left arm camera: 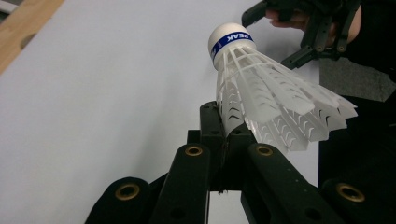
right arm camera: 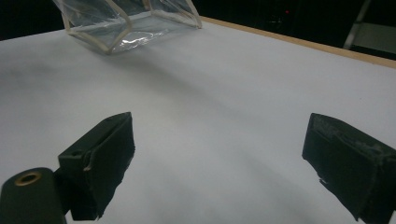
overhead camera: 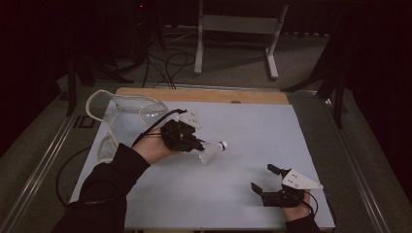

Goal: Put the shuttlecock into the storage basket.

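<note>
Pinching one white plastic shuttlecock (left arm camera: 275, 102) by ribbed lattice skirt, left hand-held gripper (overhead camera: 194, 144) right of clear bag (overhead camera: 127, 109); round cork outward. Right hand-held gripper (overhead camera: 265, 179) wide, nothing between, far right of bag.

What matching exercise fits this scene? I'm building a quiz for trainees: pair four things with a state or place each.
Things:
1. shuttlecock
2. clear bag
3. right gripper
4. wooden strip

States or places:
A. along the table's far edge
B. jaws wide apart, nothing between them
C. pinched by its skirt in the left gripper
D. lying at the table's far left corner

Pairs: 1-C, 2-D, 3-B, 4-A
</note>
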`<move>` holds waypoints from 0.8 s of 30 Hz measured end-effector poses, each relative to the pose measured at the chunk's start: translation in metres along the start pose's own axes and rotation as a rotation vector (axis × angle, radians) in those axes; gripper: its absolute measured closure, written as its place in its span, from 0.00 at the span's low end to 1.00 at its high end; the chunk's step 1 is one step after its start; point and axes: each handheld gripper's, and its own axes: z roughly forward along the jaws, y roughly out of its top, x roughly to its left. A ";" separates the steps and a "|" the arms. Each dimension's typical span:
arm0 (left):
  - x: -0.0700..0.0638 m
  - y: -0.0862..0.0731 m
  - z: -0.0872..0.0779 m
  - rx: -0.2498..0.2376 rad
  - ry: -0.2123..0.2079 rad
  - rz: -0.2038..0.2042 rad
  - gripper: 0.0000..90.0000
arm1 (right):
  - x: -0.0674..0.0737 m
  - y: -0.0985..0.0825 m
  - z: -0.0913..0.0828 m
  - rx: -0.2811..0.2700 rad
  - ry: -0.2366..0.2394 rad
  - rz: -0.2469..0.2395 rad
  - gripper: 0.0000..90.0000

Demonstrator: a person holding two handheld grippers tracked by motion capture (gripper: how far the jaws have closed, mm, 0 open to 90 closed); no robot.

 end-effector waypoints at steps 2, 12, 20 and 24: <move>0.001 -0.001 -0.006 -0.003 0.011 -0.004 1.00 | 0.000 0.000 0.000 -0.002 0.001 0.001 0.10; 0.004 -0.005 -0.022 -0.009 0.032 -0.017 1.00 | 0.000 -0.001 0.001 0.002 0.003 0.005 0.10; 0.006 -0.011 -0.035 -0.015 0.048 -0.033 1.00 | 0.000 0.000 0.001 0.000 0.002 0.004 0.10; 0.007 -0.014 -0.040 -0.018 0.053 -0.040 1.00 | 0.000 0.000 0.001 0.000 0.001 0.004 0.10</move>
